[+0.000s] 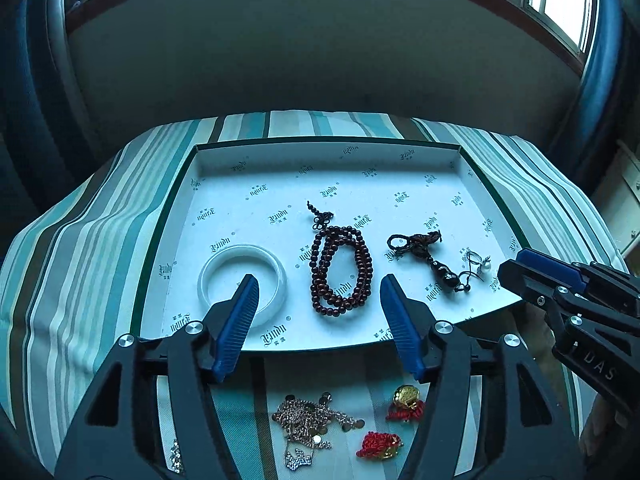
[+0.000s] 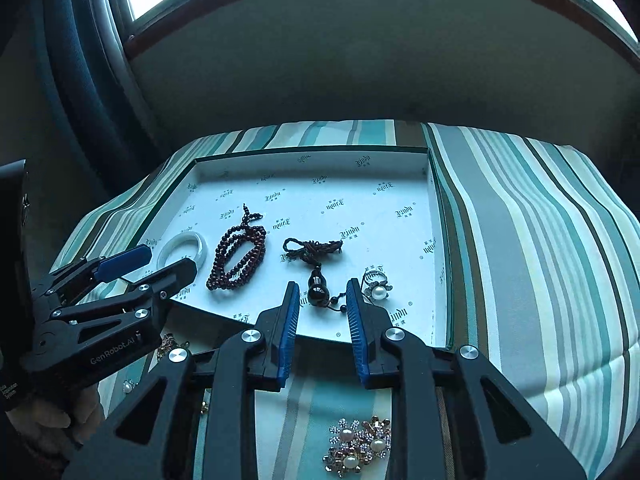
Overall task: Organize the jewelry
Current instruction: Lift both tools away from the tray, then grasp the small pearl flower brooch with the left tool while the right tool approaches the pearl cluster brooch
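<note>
Across the middle of both views a shallow white box lid lies on the striped surface and holds four pieces in a row: a white bangle, a coil of dark red beads, a black gourd pendant on a knotted cord and a pearl ring. By my judgement the sorting is roughly half done. At the lower edge, outside the lid, wait a tangle of chains, two red-tasselled gold charms and pearl brooches. Left gripper fingers stand wide apart, empty; right gripper fingers are narrowly parted, gripping nothing.
</note>
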A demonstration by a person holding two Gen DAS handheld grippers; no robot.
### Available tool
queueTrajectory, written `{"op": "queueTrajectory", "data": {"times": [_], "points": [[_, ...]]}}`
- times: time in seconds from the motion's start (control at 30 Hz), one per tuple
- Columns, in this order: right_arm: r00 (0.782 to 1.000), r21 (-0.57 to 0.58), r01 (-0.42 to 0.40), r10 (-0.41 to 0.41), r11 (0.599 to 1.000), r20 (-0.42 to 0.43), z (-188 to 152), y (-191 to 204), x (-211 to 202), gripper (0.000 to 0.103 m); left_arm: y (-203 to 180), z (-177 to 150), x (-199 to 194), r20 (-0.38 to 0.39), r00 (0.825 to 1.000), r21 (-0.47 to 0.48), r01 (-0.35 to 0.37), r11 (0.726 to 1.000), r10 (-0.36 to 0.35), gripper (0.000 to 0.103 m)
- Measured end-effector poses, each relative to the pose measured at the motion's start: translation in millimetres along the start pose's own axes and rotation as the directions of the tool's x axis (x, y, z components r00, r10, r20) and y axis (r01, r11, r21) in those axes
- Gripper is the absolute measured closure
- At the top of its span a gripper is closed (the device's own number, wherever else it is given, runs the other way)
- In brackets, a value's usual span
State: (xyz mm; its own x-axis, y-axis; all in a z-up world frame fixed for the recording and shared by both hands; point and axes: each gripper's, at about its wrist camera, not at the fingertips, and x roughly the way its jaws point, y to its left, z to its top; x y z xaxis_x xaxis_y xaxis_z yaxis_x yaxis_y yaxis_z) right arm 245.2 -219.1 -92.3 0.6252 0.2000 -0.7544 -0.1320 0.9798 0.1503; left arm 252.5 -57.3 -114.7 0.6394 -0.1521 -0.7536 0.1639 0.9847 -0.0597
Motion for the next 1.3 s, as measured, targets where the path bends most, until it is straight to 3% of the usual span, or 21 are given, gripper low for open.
{"op": "queueTrajectory", "data": {"times": [0.33,0.7,1.07,1.3], "points": [[0.998,-0.037,0.005,-0.007,0.999,-0.057,-51.0,16.1,-30.6,0.078,14.1,-51.0,-44.5,-0.023,0.999,-0.001,-0.036,0.999,0.036,0.04],[0.992,-0.073,0.015,-0.024,0.997,-0.121,-99.3,22.6,-47.1,0.078,31.1,-112.5,-66.1,-0.095,0.991,0.001,-0.09,0.996,0.09,0.04],[0.99,-0.048,0.025,-0.031,0.999,-0.141,-110.6,12.8,-44.8,0.078,54.9,-123.0,-60.0,-0.134,0.981,-0.035,-0.144,0.989,0.138,0.04],[0.988,-0.035,0.025,-0.03,0.999,-0.152,-111.5,7.3,-40.1,0.078,43.2,-120.2,-53.3,-0.139,0.984,-0.012,-0.118,0.993,0.116,0.046]]}}
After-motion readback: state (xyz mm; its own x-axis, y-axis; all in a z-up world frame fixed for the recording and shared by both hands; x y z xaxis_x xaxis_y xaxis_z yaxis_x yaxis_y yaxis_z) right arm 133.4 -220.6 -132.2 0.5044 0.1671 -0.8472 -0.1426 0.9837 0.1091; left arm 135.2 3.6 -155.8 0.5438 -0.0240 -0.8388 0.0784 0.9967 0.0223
